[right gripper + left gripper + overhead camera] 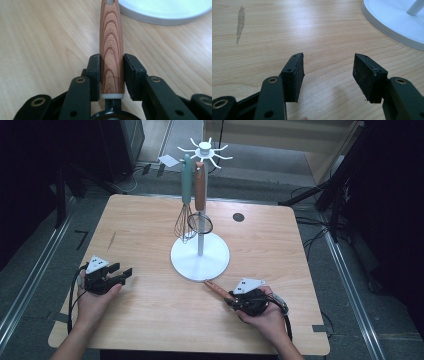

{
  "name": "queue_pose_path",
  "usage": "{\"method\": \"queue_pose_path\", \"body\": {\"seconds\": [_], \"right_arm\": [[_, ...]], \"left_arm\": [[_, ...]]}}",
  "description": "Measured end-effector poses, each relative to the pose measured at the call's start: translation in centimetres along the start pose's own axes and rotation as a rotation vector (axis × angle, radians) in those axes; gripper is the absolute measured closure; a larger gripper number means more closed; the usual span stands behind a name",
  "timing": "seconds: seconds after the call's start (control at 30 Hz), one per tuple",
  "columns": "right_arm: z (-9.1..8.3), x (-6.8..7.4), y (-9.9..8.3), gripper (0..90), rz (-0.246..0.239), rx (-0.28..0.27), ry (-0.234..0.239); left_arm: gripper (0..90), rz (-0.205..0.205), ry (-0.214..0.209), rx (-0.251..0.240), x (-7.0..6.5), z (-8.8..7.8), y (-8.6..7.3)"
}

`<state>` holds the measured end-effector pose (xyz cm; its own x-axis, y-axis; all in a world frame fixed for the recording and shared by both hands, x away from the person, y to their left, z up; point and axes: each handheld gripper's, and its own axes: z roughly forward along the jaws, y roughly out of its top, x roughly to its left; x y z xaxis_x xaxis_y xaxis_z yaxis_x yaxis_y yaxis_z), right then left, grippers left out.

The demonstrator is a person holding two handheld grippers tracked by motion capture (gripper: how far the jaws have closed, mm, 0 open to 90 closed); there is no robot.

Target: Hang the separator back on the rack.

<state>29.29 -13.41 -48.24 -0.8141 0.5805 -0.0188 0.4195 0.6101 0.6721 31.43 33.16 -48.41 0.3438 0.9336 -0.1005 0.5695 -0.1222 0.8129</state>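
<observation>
A utensil with a wood-grain handle (216,289) lies on the table, its tip pointing at the white stand's round base (200,260). My right gripper (230,299) is shut on that handle (111,37), one pad against each side near its white collar; its black working end is hidden under the gripper. My left gripper (124,270) rests at the table's left, jaws open with bare wood between the pads (294,75). On the stand hang a whisk (185,222) with a teal handle and a small strainer (200,223) with a brown handle.
The stand's pole (201,232) rises to a ring of white hooks (205,151). A dark round disc (238,217) sits behind the stand to the right. A dark streak (240,23) marks the wood at the left. Cables and tripod legs lie on the floor around the table.
</observation>
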Motion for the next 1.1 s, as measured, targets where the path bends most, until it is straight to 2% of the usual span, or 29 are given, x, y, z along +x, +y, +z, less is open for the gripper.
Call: {"method": "queue_pose_path", "body": {"seconds": [0.17, 0.5, 0.7, 1.1], "right_arm": [[-0.5, -1.4, -0.5, 69.4, 0.056, -0.002, -0.052], [-1.6, -4.6, -2.2, 69.4, 0.211, -0.004, -0.169], [-2.0, -5.8, -2.9, 69.3, 0.251, 0.004, -0.210], [-2.0, -7.0, -3.7, 69.3, 0.294, 0.026, -0.240]], "left_arm": [[43.2, -0.003, 0.000, -0.001, 0.0, 0.0, 0.0], [43.5, -0.005, 0.000, -0.002, 0.0, 0.0, 0.0], [44.2, -0.009, -0.003, -0.010, 0.1, 0.0, 0.0], [43.9, -0.010, -0.003, -0.006, 0.2, 0.0, 0.0]]}}
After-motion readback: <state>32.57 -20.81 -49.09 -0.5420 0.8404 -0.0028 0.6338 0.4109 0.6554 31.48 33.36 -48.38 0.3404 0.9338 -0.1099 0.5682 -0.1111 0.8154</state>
